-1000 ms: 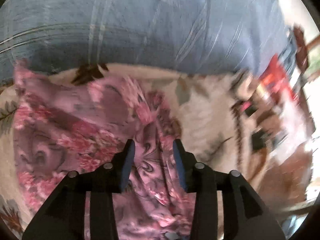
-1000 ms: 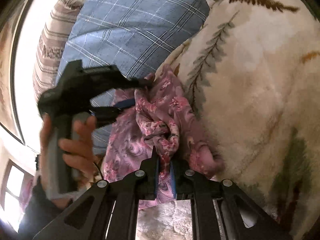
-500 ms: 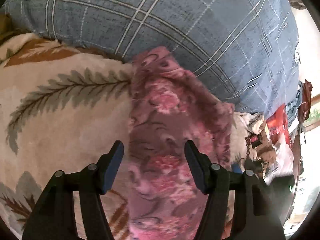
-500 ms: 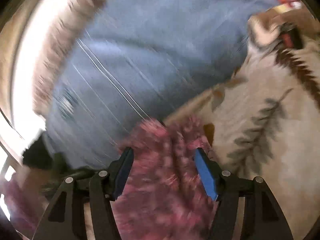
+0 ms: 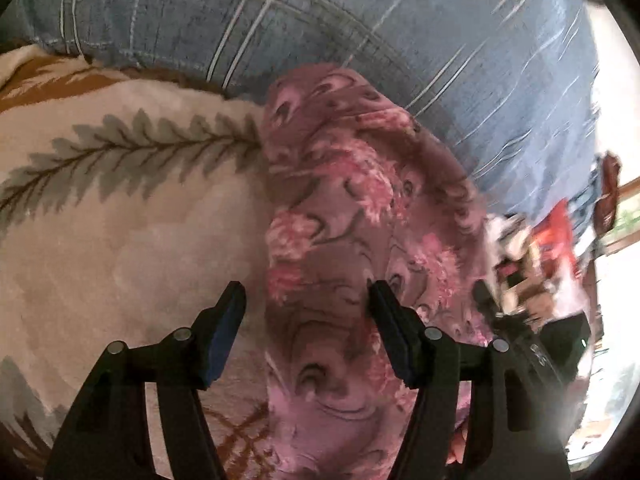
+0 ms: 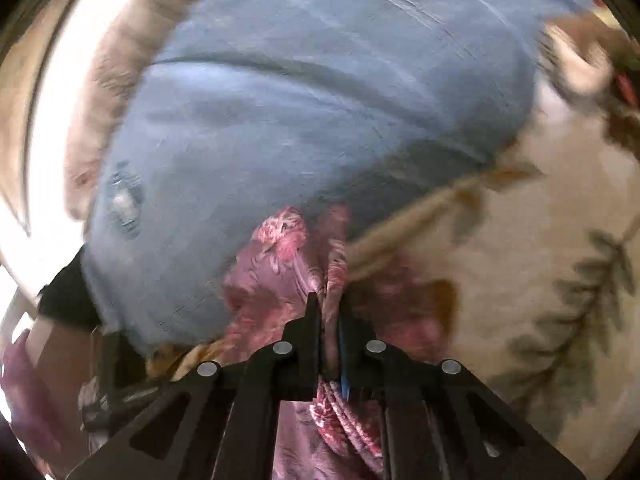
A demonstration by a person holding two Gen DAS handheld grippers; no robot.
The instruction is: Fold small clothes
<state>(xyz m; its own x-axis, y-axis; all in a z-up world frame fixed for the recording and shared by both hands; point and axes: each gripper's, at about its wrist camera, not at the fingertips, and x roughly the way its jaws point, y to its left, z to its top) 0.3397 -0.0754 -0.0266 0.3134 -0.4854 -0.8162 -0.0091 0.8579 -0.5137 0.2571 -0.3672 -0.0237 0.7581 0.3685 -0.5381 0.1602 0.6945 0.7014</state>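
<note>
A small pink and mauve floral garment (image 5: 352, 240) lies in a long strip on a cream leaf-print blanket (image 5: 120, 232), its far end against a blue plaid pillow (image 5: 360, 20). My left gripper (image 5: 306, 300) is open above the garment's left edge, holding nothing. In the right wrist view my right gripper (image 6: 330, 308) is shut on a bunched fold of the same garment (image 6: 280, 264). That view is blurred by motion.
The blue pillow (image 6: 320, 112) fills the back of both views, with a striped pillow (image 6: 120, 60) behind it. A clutter of red and dark items (image 5: 552, 248) lies at the right in the left wrist view. The other gripper's black body (image 5: 536, 352) shows there too.
My right gripper let go of the garment, opened wide, and has now shut on a fold again. My left gripper opened and shifted toward the garment's left edge.
</note>
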